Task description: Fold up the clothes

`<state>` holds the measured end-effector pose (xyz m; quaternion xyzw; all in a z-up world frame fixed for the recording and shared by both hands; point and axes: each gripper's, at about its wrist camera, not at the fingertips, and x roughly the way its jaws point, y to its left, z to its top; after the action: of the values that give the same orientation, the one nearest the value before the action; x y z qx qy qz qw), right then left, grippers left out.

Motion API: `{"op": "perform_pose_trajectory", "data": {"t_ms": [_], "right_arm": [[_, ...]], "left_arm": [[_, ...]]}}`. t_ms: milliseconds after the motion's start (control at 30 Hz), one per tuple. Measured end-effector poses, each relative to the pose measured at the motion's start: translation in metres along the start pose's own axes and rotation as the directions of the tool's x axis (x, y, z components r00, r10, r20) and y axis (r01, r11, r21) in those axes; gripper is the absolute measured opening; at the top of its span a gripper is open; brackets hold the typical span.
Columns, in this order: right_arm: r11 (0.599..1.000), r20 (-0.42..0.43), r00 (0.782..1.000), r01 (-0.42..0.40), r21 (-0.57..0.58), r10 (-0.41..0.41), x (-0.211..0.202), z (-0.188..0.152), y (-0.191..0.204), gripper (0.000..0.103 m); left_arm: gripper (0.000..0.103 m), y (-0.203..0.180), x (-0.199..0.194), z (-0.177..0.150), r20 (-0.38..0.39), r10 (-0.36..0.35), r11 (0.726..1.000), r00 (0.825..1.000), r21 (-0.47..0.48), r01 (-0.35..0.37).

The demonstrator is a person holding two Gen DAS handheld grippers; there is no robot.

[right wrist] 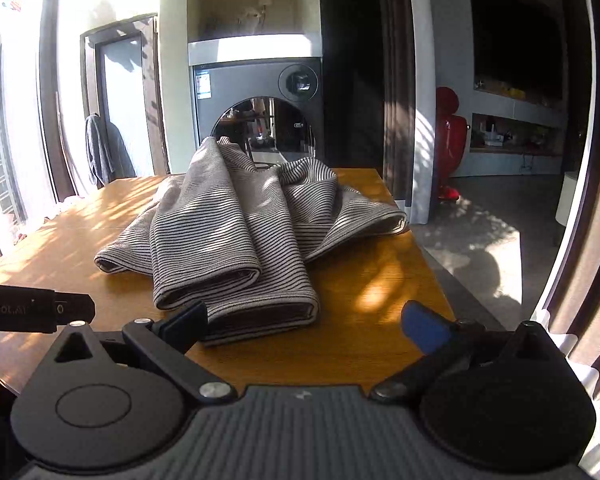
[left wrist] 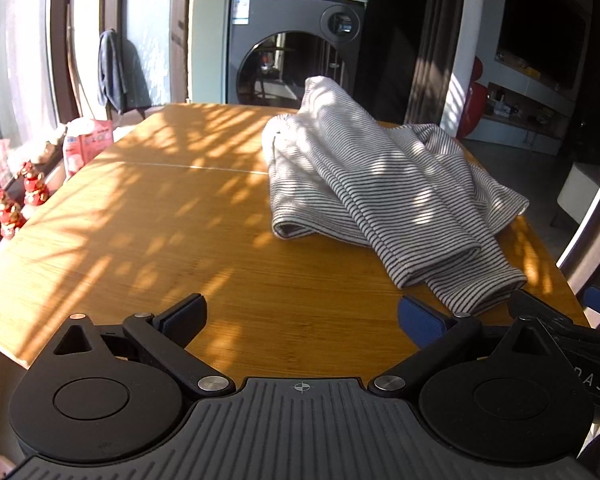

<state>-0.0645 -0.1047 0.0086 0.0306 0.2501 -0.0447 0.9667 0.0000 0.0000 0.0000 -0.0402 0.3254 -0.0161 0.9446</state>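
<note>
Two spread grippers, left gripper [left wrist: 302, 314] and right gripper [right wrist: 304, 322]; one striped garment [right wrist: 236, 232]

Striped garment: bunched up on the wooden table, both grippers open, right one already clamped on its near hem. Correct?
Not quite. The right gripper is not clamped on the hem: the right wrist view shows its jaws wide apart and empty. The striped garment does lie bunched on the table, and the left gripper is open too.

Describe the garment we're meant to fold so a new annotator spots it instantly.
Start at the wooden table in front of the grey front-loading washing machine. On the table's right half lies a crumpled striped garment, two hemmed ends reaching toward the open grippers. It is the only cloth on the tabletop, cream with thin dark stripes, unlike the plain dark towel hanging by the window.
</note>
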Motion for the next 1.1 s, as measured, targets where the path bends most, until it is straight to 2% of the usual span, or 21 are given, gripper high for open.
{"op": "perform_pose_trajectory", "data": {"t_ms": [167, 367, 1100], "right_arm": [[1.0, -0.028, 0.999, -0.014, 0.021, 0.015, 0.0062, -0.0006, -0.0036, 0.103], [1.0, -0.014, 1.0, -0.011, 0.005, 0.011, 0.0029, -0.0043, -0.0028, 0.103], [1.0, -0.033, 0.999, -0.011, 0.006, 0.011, 0.0091, -0.0076, 0.001, 0.103]], "left_arm": [[0.103, 0.0049, 0.0012, -0.001, -0.009, -0.035, 0.999, 0.999, -0.008, 0.035], [0.103, -0.0012, 0.0011, -0.0008, -0.016, -0.015, 1.0, 1.0, 0.017, 0.016], [0.103, 0.0008, 0.0085, -0.0015, -0.051, -0.025, 1.0, 0.998, 0.005, 0.025]]}}
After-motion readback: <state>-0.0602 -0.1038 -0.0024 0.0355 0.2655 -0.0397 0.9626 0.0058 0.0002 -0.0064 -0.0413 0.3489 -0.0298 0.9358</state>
